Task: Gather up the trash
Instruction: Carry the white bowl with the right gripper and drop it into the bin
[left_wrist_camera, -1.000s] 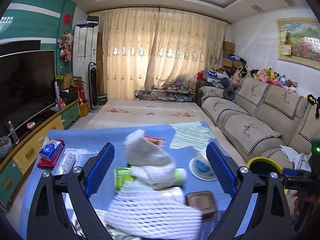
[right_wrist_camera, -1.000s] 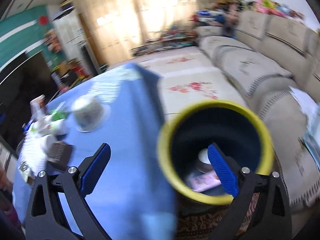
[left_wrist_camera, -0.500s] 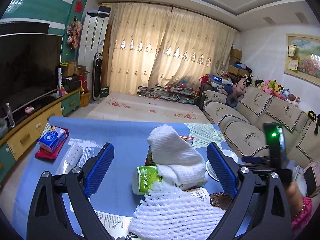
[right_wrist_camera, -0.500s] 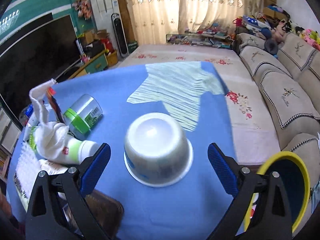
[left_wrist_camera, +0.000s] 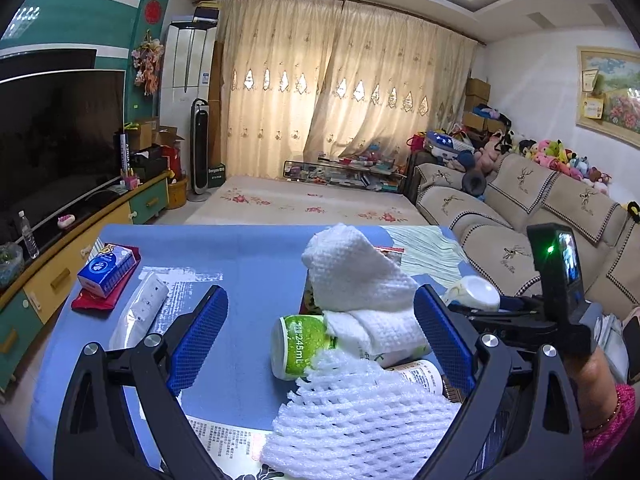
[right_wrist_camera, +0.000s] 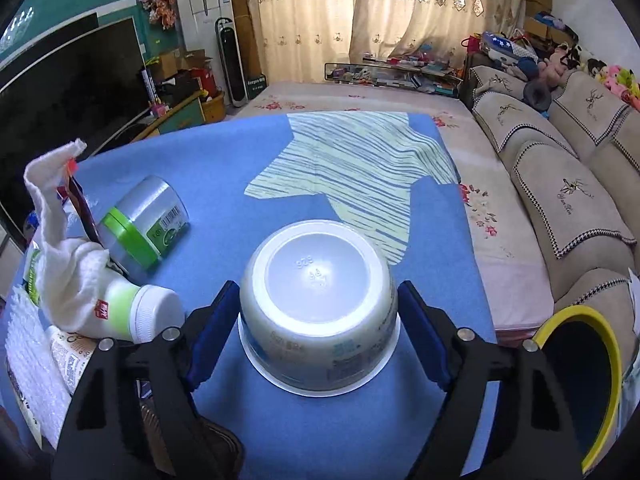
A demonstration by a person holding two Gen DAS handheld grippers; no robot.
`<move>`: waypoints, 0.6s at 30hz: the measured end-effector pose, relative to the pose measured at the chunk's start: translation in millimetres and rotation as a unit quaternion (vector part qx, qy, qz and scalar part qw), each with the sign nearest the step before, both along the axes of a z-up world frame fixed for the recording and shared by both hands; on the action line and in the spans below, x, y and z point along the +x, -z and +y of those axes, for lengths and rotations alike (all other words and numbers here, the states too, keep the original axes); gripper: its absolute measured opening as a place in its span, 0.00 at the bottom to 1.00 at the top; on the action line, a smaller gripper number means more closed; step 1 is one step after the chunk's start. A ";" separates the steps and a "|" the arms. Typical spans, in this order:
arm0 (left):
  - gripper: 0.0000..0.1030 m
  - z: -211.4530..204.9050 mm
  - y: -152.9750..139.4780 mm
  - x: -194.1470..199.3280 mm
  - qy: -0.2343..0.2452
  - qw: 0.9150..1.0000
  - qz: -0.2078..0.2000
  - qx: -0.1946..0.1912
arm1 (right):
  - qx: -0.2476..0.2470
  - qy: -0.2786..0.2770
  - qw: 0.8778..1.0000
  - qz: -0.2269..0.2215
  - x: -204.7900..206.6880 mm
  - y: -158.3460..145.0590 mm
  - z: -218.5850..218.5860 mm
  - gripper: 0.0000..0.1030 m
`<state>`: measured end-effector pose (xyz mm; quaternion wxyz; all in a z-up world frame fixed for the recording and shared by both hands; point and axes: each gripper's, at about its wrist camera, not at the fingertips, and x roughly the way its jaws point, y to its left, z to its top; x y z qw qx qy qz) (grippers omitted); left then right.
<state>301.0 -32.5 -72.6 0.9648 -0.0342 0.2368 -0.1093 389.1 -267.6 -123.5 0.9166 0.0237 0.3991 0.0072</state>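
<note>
Right gripper point(right_wrist_camera: 318, 332) straddles the upturned paper bowl point(right_wrist_camera: 318, 308), pads seemingly touching its sides; I want it for the yellow-rimmed bin point(right_wrist_camera: 580, 380) at four o'clock. Left gripper point(left_wrist_camera: 320, 340) hangs wide, empty, over the foam net point(left_wrist_camera: 360, 420).

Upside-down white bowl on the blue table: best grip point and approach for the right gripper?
Grip the bowl across its side wall, near the flared rim. It sits inverted and round, so come in low from the near side, as the right gripper already straddles it.
</note>
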 end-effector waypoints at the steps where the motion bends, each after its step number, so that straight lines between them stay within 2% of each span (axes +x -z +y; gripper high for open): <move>1: 0.90 -0.7 0.2 -0.5 0.003 1.000 0.000 0.000 | -0.003 0.003 1.000 -0.006 -1.5 -2.6 -1.2 0.73; 10: 0.93 -12.7 0.4 -10.1 0.023 0.999 -0.016 0.020 | 0.010 0.020 0.999 -0.027 -21.8 -30.1 -23.8 0.73; 14: 0.93 -13.0 1.4 -9.7 0.027 0.999 -0.012 0.018 | 0.019 0.045 0.998 -0.033 -41.8 -37.0 -46.6 0.73; 18: 0.93 -14.1 3.7 -9.2 0.025 0.999 -0.008 0.020 | 0.028 0.093 0.994 -0.043 -68.8 -40.1 -84.1 0.74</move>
